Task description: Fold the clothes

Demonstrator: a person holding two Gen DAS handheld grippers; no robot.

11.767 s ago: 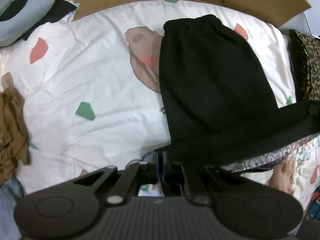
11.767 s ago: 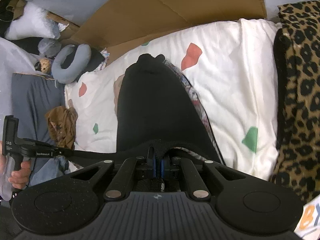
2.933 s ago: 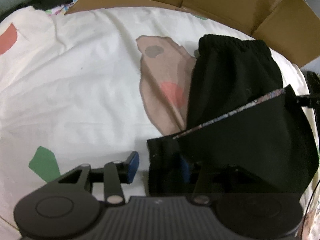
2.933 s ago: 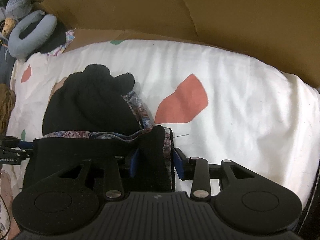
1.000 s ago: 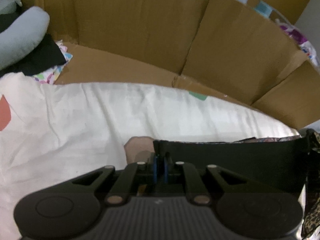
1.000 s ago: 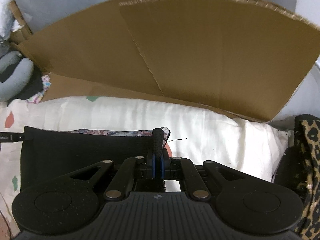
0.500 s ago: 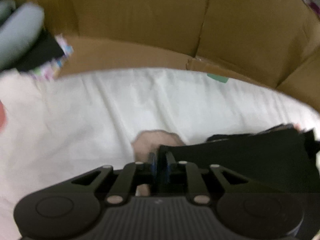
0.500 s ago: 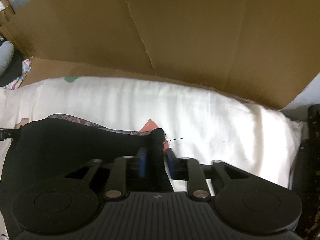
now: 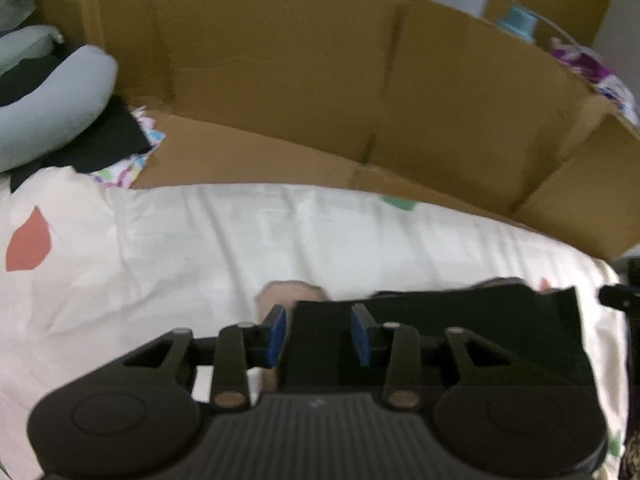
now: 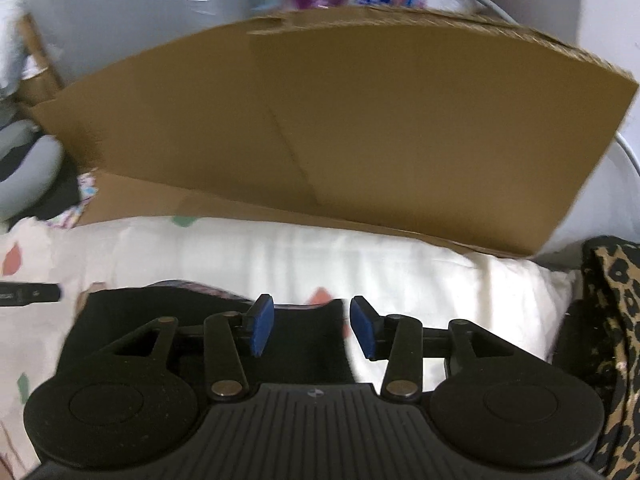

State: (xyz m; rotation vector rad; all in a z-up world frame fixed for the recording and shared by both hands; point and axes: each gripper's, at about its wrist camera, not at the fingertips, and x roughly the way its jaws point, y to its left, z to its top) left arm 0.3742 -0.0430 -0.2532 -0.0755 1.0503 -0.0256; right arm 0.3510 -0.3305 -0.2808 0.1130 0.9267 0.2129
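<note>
- Black fabric garment (image 9: pixel 460 320) lies folded near the bed's far edge; I judge this fold done.
- Left gripper (image 9: pixel 318 334) and right gripper (image 10: pixel 307 330): fingers opening, cloth between them, released.

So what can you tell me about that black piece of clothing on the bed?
The black garment looks like thick, soft fabric, folded flat on the white patterned sheet. A strip of patterned lining peeks out along its far edge. Both tongs, left and right, are opening, each with a near corner between its blue pads, unpinched.
</note>
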